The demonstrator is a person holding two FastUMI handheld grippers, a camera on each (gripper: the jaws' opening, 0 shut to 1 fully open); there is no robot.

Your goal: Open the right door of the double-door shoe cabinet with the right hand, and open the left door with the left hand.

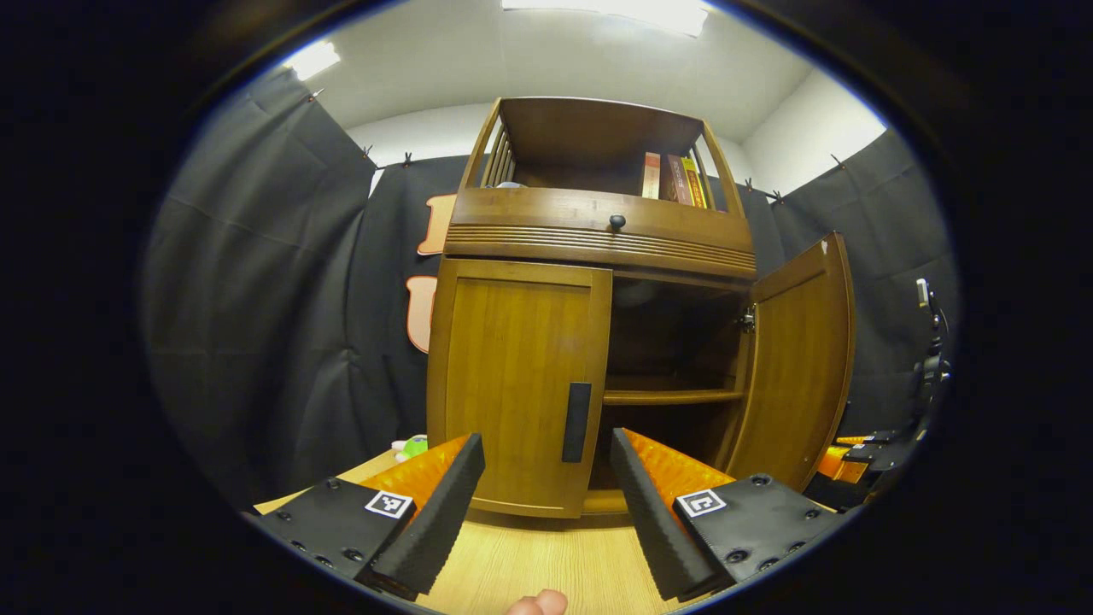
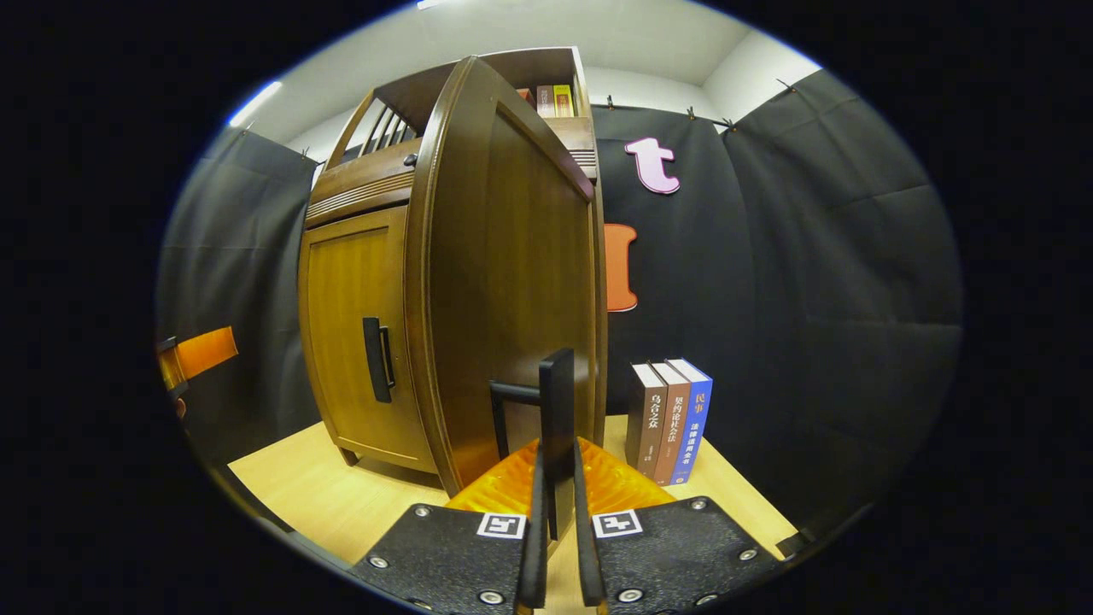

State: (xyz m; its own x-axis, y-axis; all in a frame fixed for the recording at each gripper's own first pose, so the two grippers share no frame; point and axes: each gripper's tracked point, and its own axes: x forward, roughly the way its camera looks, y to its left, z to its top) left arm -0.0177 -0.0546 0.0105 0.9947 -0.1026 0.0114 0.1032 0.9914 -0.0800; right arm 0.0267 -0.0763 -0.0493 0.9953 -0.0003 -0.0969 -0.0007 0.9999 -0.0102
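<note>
The wooden shoe cabinet (image 1: 598, 231) stands on a light wooden table. Its left door (image 1: 517, 384) is closed, with a dark vertical handle (image 1: 576, 421) at its inner edge. My left gripper (image 1: 546, 465) hangs open just in front of that handle, touching nothing. The right door (image 1: 798, 359) is swung wide open, showing a shelf (image 1: 670, 396) inside. In the right gripper view the open right door (image 2: 504, 282) fills the middle, and my right gripper (image 2: 557, 478) is shut on its dark handle (image 2: 557, 410). The left door's handle (image 2: 376, 359) shows beyond.
Several books (image 1: 675, 178) stand on the cabinet's top shelf above a drawer with a round knob (image 1: 616, 222). Three upright books (image 2: 670, 418) stand on the table right of the open door. A small green toy (image 1: 413, 446) lies left of the cabinet.
</note>
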